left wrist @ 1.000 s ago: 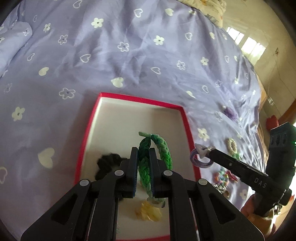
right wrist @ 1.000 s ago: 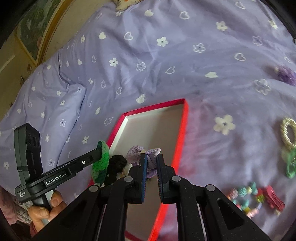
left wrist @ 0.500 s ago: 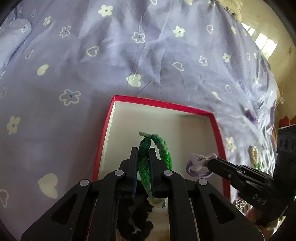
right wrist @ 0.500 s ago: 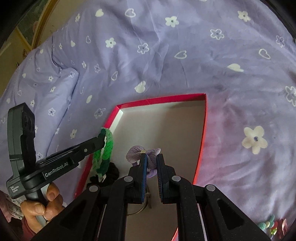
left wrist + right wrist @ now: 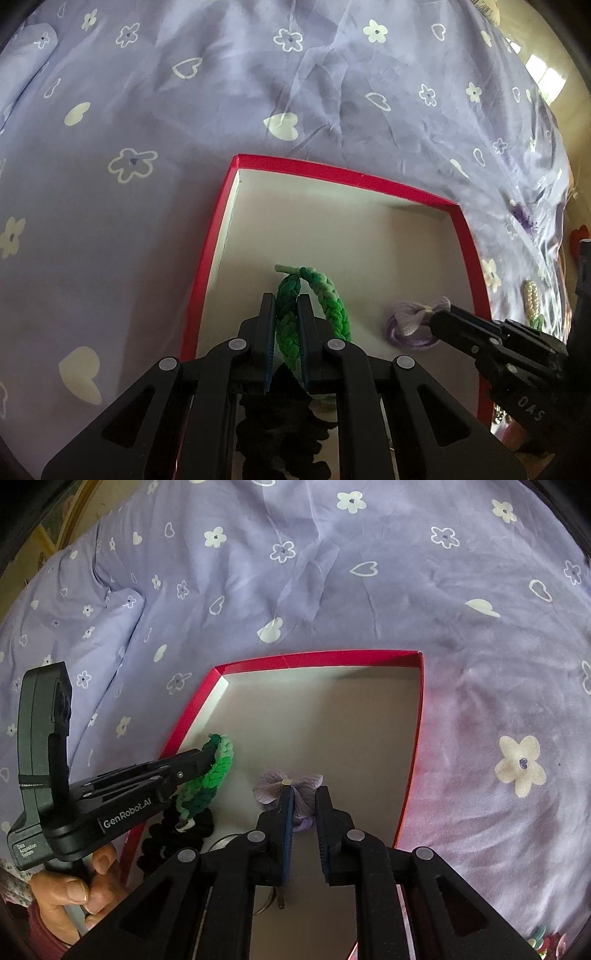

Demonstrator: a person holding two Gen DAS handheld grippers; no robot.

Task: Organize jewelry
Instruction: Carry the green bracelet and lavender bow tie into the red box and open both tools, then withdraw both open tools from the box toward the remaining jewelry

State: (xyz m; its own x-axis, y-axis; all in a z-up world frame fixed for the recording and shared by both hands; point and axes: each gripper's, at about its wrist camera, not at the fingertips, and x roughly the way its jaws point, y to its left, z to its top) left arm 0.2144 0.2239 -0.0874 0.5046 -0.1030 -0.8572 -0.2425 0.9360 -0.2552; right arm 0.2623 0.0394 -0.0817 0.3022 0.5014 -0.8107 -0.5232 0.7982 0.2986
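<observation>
A red-rimmed box (image 5: 332,177) with a white floor lies on the purple bedspread; it also shows in the right wrist view (image 5: 317,661). My left gripper (image 5: 287,306) is shut on a green braided bracelet (image 5: 328,299) and holds it over the box; it also shows in the right wrist view (image 5: 218,764). My right gripper (image 5: 304,797) is over the box, its jaws parted a little around a purple bow hair tie (image 5: 288,786), also seen in the left wrist view (image 5: 410,321). A black scrunchie (image 5: 280,435) lies in the box under my left gripper.
On the bedspread right of the box lie a pearl ring (image 5: 530,302), a purple flower piece (image 5: 522,216) and colourful beads (image 5: 543,939). A pillow (image 5: 74,627) lies at the left. A thin metal ring (image 5: 221,843) lies in the box.
Both grippers have moved forward, deeper over the box. The right gripper's jaws have parted slightly around the purple hair tie. The left stays shut on the green bracelet.
</observation>
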